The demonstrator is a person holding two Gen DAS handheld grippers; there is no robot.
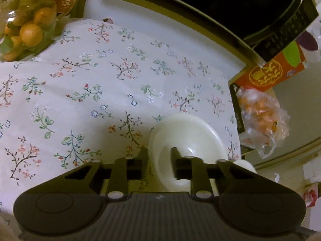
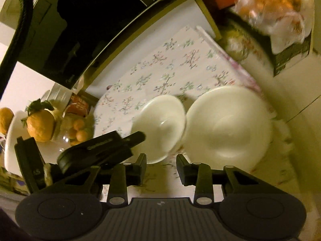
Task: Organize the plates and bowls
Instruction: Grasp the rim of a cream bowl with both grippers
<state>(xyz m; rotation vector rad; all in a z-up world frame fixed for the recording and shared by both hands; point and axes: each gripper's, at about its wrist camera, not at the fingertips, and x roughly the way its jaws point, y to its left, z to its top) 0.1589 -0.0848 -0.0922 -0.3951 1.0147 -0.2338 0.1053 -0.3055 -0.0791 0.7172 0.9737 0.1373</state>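
Note:
A small white bowl [image 1: 186, 138] rests on the floral tablecloth [image 1: 100, 84]. My left gripper [image 1: 158, 156] straddles the bowl's near rim, one finger outside and one inside; the jaws stand apart and I cannot tell if they press the rim. In the right wrist view the same bowl [image 2: 160, 124] sits beside a larger white plate [image 2: 228, 124], with the left gripper's fingers [image 2: 132, 137] at its left rim. My right gripper [image 2: 161, 161] is open and empty, hovering just before the gap between bowl and plate.
A glass jar of oranges [image 1: 26, 26] stands at far left, a black appliance [image 1: 260, 10] at the back, a red carton [image 1: 268, 74] and a plastic bag of food [image 1: 260, 116] at right. A white dish with oranges [image 2: 22, 132] sits left.

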